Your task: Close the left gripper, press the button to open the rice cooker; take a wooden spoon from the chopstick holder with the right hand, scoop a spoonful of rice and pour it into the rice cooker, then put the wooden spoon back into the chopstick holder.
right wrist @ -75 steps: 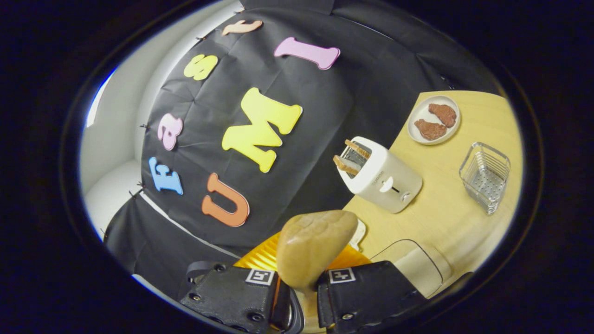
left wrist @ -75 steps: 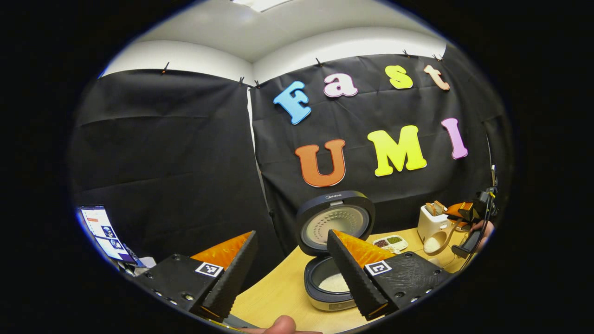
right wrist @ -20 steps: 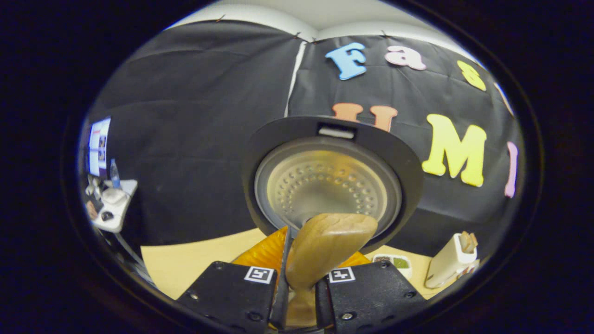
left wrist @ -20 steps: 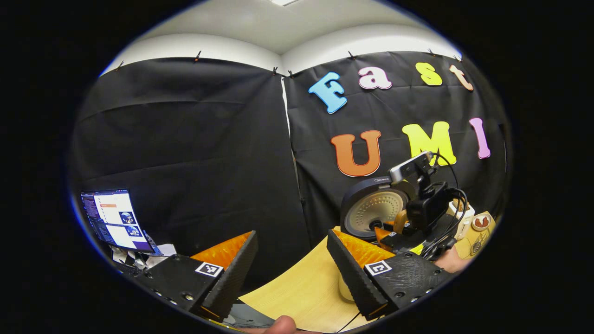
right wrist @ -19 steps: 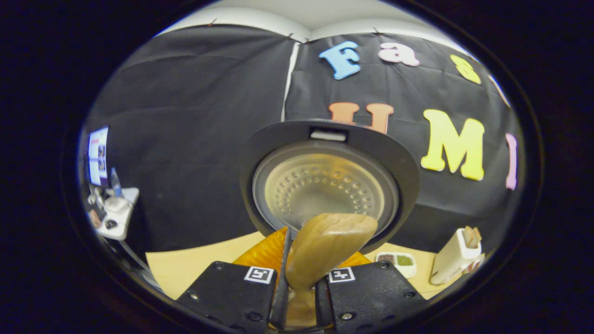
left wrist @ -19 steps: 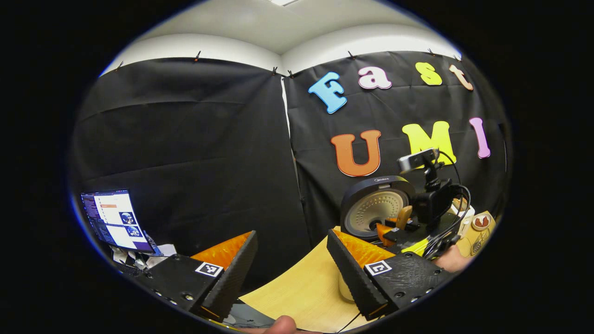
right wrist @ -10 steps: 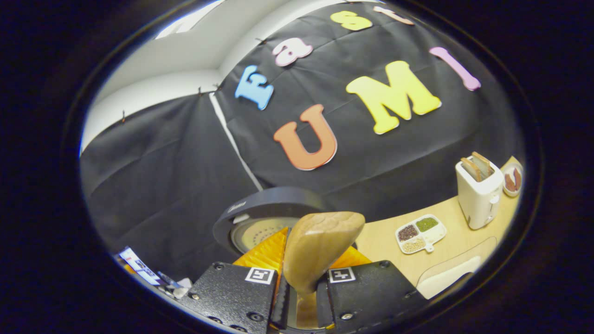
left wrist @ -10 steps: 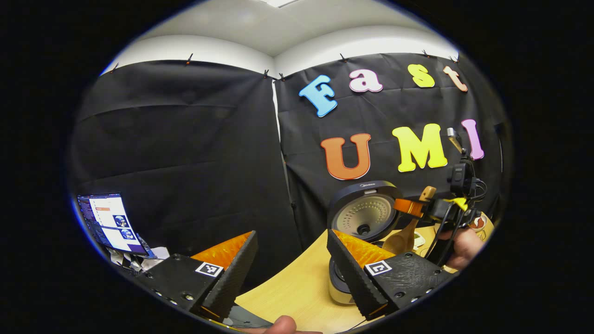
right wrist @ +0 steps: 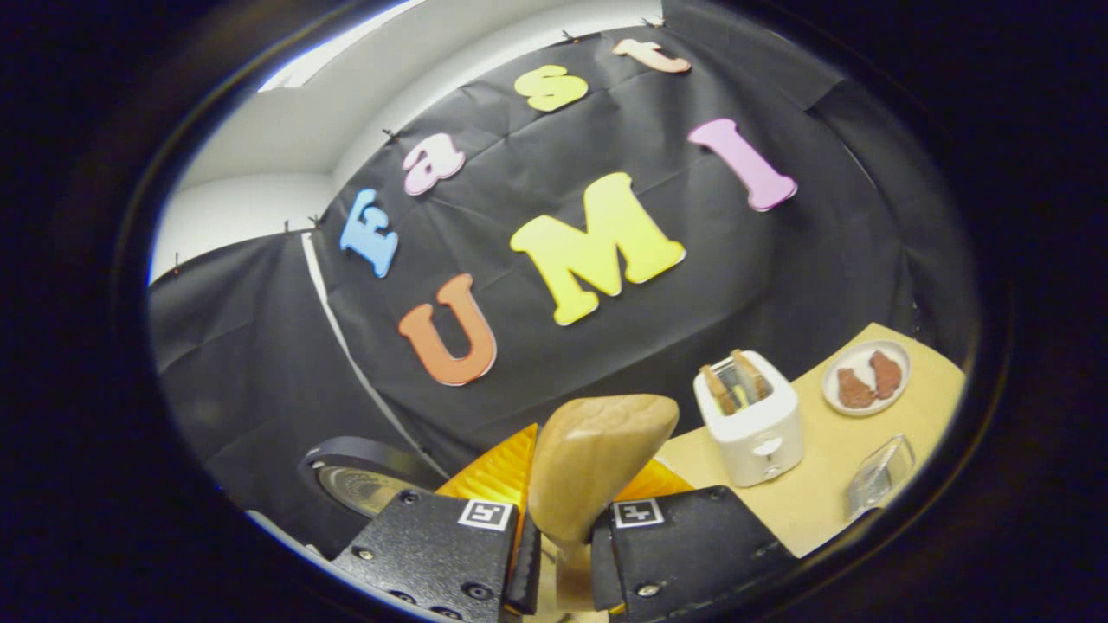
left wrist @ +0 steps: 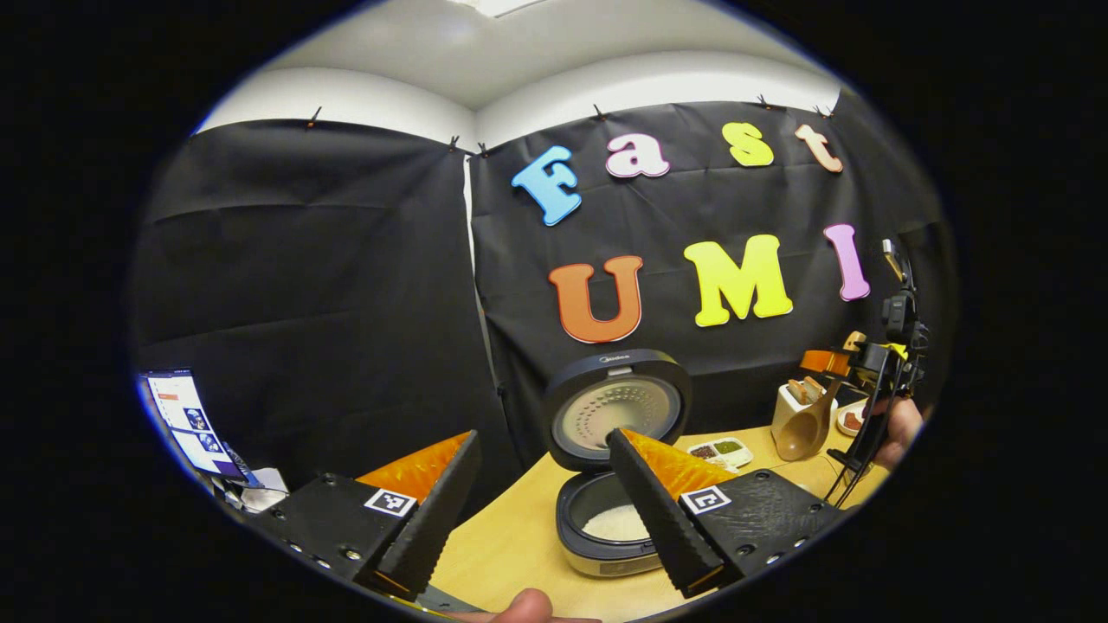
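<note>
1. Right gripper (right wrist: 558,554): jaws clamped narrow on the handle of the light-brown wooden spoon (right wrist: 597,463), bowl standing up just ahead of the jaws. In the left gripper view the spoon hangs bowl-down from that gripper, off to the right, w/ no rice seen in it.
2. Left gripper (left wrist: 541,510): jaws spread wide, holding nothing; prob. parked low to stay clear.
3. Dark round rice cooker w/ silver base (left wrist: 606,554) sits on the pale wooden surface (left wrist: 519,545) between the left jaws, a bit ahead; lid up, white rice (left wrist: 616,523) inside, so pour looks done.
4. Next, I'd judge: spoon back to chopstick holder. Can't tell which item that is.
5. White toaster (right wrist: 751,420) w/ bread, ahead-right of right jaws.
</note>
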The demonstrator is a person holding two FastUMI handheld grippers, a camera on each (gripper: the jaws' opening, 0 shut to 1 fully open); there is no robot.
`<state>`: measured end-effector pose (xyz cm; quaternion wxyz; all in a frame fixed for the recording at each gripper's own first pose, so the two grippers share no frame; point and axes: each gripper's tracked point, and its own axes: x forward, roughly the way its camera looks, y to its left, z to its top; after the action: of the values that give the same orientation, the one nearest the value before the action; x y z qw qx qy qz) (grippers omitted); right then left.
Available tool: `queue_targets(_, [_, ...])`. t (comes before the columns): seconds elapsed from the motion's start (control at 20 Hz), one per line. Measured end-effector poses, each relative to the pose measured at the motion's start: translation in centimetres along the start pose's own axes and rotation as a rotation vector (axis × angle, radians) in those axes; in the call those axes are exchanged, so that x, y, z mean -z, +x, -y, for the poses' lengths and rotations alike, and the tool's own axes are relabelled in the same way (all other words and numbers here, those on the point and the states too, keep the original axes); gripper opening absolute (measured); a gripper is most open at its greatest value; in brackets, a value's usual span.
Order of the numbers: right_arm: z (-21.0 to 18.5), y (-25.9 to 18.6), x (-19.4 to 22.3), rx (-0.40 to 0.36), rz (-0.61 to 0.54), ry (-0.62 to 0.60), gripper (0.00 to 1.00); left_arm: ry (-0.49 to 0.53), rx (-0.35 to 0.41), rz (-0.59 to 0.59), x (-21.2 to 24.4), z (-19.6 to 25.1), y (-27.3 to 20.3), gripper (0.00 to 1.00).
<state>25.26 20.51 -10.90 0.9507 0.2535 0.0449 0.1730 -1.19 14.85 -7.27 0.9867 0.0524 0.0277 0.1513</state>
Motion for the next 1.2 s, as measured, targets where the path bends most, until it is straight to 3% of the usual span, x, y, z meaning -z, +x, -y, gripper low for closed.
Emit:
queue_targets(0.3, [12.4, -2.3, -3.2, 0.172, 0.035, -0.08, 0.29, 0.006, 0.049, -0.001, -0.7, 2.9, 0.5, 0.95])
queue_targets(0.35, [14.2, -2.6, -3.6, 0.195, 0.041, -0.085, 0.23, 0.008, 0.05, 0.002, -0.8, 3.2, 0.6, 0.95])
queue_targets(0.65, [23.5, -4.0, -4.5, 0.318, 0.042, -0.114, 0.23, 0.039, 0.074, 0.003, -1.1, 5.1, 1.0, 0.95])
queue_targets(1.2, [29.1, -2.8, 0.3, 0.374, -0.032, -0.13, 0.24, 0.079, 0.094, -0.006, -0.8, 7.3, 1.6, 0.95])
